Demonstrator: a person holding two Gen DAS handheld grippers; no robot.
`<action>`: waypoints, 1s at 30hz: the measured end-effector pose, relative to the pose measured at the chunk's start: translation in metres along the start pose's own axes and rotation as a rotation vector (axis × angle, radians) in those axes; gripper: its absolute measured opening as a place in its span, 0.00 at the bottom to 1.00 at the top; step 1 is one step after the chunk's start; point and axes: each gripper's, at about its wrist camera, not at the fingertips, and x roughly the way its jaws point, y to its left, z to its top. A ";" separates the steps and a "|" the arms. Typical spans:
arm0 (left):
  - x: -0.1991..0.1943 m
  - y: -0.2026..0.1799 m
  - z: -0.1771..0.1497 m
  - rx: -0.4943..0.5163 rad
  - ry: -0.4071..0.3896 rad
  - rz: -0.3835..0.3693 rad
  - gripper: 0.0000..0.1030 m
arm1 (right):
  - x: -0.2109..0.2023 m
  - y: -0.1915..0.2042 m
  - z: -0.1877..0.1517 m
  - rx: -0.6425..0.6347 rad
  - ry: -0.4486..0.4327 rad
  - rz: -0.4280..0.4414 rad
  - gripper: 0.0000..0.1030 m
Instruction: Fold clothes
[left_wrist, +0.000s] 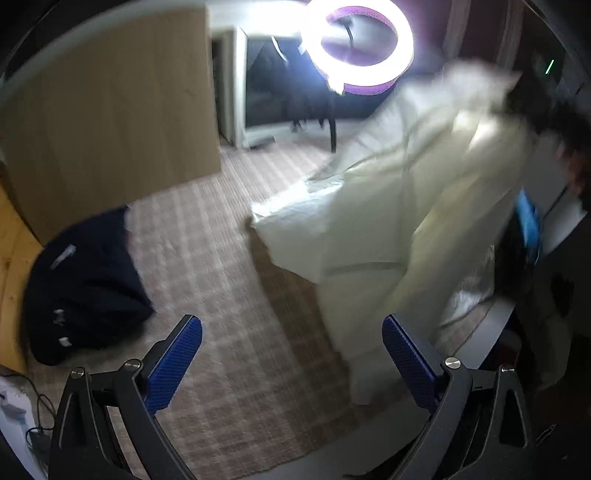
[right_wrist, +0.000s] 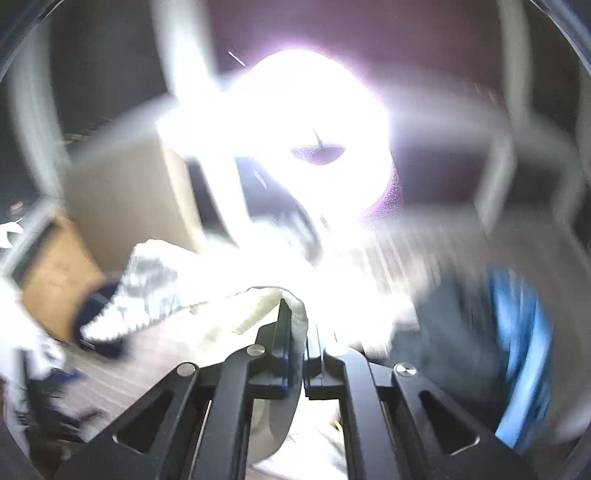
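Note:
A cream white garment hangs in the air on the right of the left wrist view, its lower part trailing down to the checked rug. My left gripper stands open above the rug with nothing between its blue pads. The garment's hanging edge passes just beside the right pad. In the blurred right wrist view my right gripper is shut on a fold of the cream garment, which drapes over the left finger and down under the jaws.
A dark navy garment lies in a heap on the rug at left, beside a wooden board. A bright ring light on a stand glares behind. Blue cloth and a person's dark hair show at right. Cables lie at bottom left.

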 end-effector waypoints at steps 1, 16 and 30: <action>0.011 -0.006 0.000 0.010 0.022 0.000 0.96 | 0.041 -0.016 -0.022 0.000 0.109 -0.084 0.06; 0.109 -0.104 0.019 0.116 0.188 -0.044 0.95 | 0.038 -0.064 -0.047 -0.352 0.163 0.022 0.42; 0.104 -0.103 0.006 -0.086 0.253 0.087 0.95 | 0.231 -0.025 -0.020 -0.782 0.424 0.370 0.47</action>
